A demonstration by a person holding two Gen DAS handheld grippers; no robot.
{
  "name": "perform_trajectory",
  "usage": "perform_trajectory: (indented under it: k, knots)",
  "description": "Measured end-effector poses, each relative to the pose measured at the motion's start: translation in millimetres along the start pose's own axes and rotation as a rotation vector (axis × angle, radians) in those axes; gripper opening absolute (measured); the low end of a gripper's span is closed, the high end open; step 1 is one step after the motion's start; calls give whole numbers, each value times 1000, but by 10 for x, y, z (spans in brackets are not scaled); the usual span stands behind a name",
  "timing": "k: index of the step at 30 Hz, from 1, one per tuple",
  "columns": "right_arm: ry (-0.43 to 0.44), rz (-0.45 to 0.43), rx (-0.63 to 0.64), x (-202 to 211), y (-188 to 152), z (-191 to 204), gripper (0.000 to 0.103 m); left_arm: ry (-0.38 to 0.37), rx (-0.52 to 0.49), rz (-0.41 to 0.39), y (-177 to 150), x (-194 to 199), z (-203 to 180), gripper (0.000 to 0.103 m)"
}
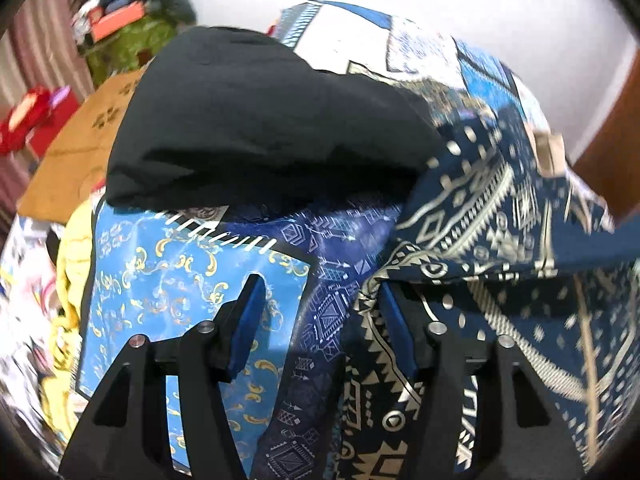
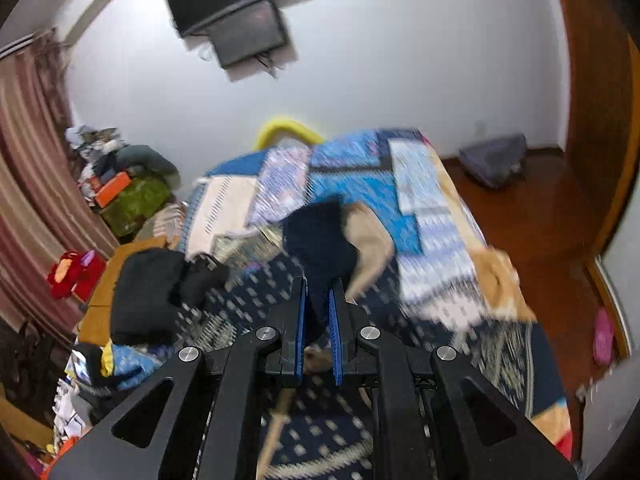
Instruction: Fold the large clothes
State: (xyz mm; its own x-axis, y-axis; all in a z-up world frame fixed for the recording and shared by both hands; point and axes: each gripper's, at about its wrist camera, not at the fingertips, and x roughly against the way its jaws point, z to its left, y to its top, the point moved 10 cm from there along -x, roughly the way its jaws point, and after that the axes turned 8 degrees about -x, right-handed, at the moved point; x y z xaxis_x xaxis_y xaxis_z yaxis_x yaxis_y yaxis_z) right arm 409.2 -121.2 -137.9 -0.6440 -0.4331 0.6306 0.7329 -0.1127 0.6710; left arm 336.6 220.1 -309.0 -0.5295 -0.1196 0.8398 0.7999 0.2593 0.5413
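The folding is looking to be at an early stage. The patterned garment [image 1: 500, 216], a large navy cloth printed with pale geometric bands, diamonds and dots, is lying spread and rumpled across the near half of the bed [image 2: 424, 208], with no flat, squared fold showing anywhere yet. A black garment [image 1: 256, 120] is sitting on the left side of the bed in a loose mound; whether it is a finished fold I cannot tell.

The right gripper [image 2: 318, 300] is pinching a bunched dark edge of the patterned garment, its jaws standing narrow with the cloth pressed between the blue pads, and a beige inner side is showing just beyond the pinch. The right wrist view is blurred, so the hand appears to be travelling with the cloth.

The left gripper [image 1: 320, 300] is hovering over the near left part of the same garment with its jaws standing about half wide. Cloth is draping against the right jaw, but the pads are not pressing on anything.

In my judgement nearly everything is left: carrying this lifted edge over, flattening the layers, and making the further folds.
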Motion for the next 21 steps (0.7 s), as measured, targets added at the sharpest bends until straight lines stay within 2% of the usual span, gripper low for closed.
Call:
perform_trajectory:
  k: [3,12,21]
  knots:
    - [-13,56,-63,-27,-256,-285,9,-11,19,7,13,-27,6,60]
    - [-66,192,-207,-16,-948,-930,9,44,-64,18,-191,-10,-44,61]
    - [-166,221,-165,44,-1215,-1153,13,61,-106,38,-367,66,-67,60]
